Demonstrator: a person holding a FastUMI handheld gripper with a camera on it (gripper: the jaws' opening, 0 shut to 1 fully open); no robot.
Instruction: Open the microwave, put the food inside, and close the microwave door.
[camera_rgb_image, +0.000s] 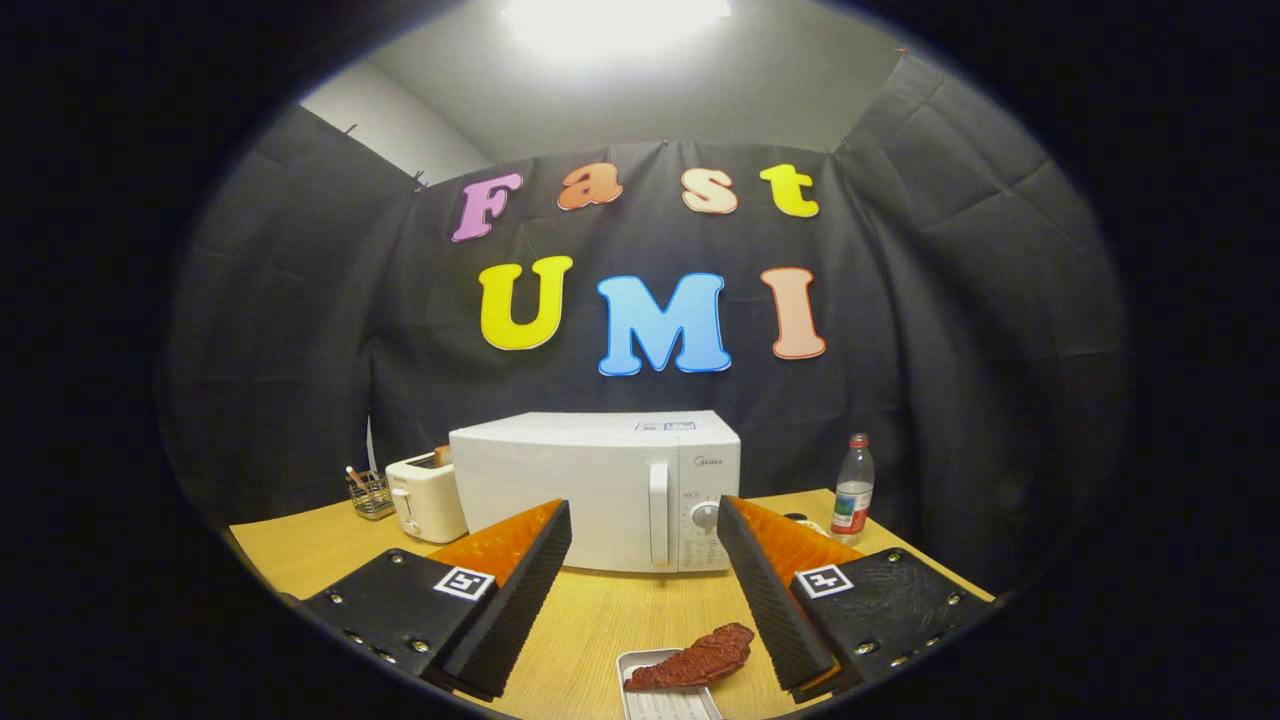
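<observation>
The claw (645, 590) is wide apart and holds nothing; it hangs over the near part of the table (300, 545), well back from the microwave (590, 490); the microwave sits at the far side with its door shut, and its handle (659, 514) stands upright just left of the knob (706, 516); the food (700, 657), a dark red lumpy piece, lies on a small tray (660, 702) near the claw, low between the fingers and closer to the right one; so the first job, I think, is the door, and nothing is started yet. Things could go wrong here; if the claw grabs the handle crooked, it may slip off, or the whole microwave may slide on the smooth wood; a hard pull could bump the toaster (425, 497) on its left; a wide swing to the right could tip the bottle (853, 488), since it is tall and thin; the food hangs a bit over the tray's edge, so a careless pinch might push it off or flip the light tray.
</observation>
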